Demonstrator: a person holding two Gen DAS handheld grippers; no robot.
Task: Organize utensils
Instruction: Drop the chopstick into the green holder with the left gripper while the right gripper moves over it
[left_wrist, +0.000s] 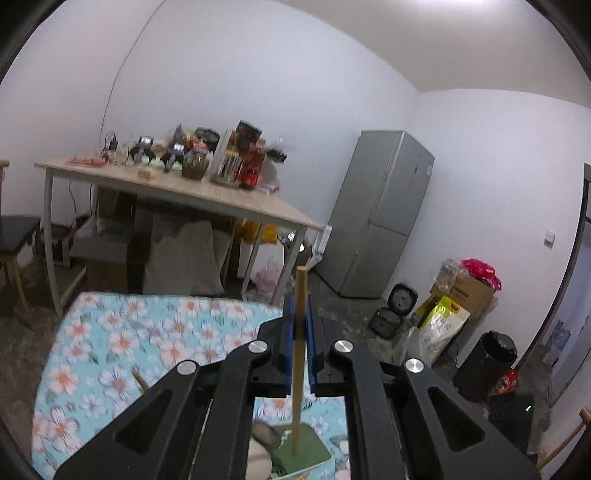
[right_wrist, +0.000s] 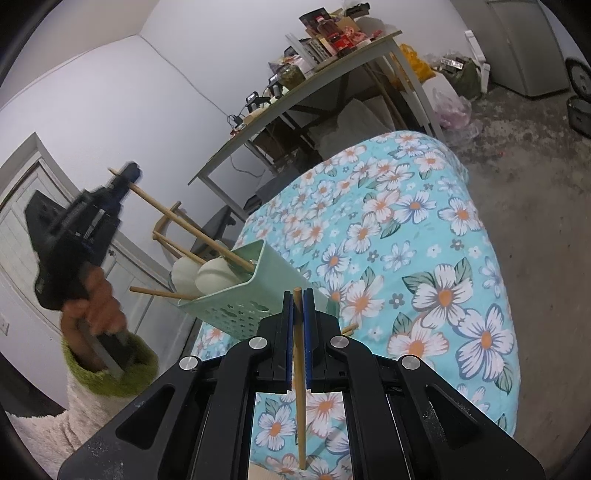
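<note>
Two hand-held grippers work over a table draped in a turquoise floral cloth (right_wrist: 424, 221), each clamped on a single wooden chopstick. The left gripper (left_wrist: 300, 325), seen from its own wrist camera, has its blue-padded jaws closed on a chopstick (left_wrist: 298, 354) that stands nearly upright, its long axis vertical in the picture, the top end clear above the jaws and the lower end down inside a pale green utensil basket (left_wrist: 314, 450). From the right wrist camera that same gripper appears blurred at left, held by a hand (right_wrist: 98, 299) in a green-cuffed fleece sleeve (right_wrist: 110, 373), its chopstick slanting down to the right into the basket. The basket sits at the cloth's left edge, holding white spoons (right_wrist: 214, 275) and further wooden sticks that lean out to the left. The right gripper (right_wrist: 298, 314) is likewise shut on a second chopstick (right_wrist: 299, 387), long axis near vertical in its view, the short top end poking just above the jaws and the long lower end hanging over the cloth. Behind stand a cluttered wooden table (left_wrist: 177, 188) and a grey refrigerator (left_wrist: 376, 214).
</note>
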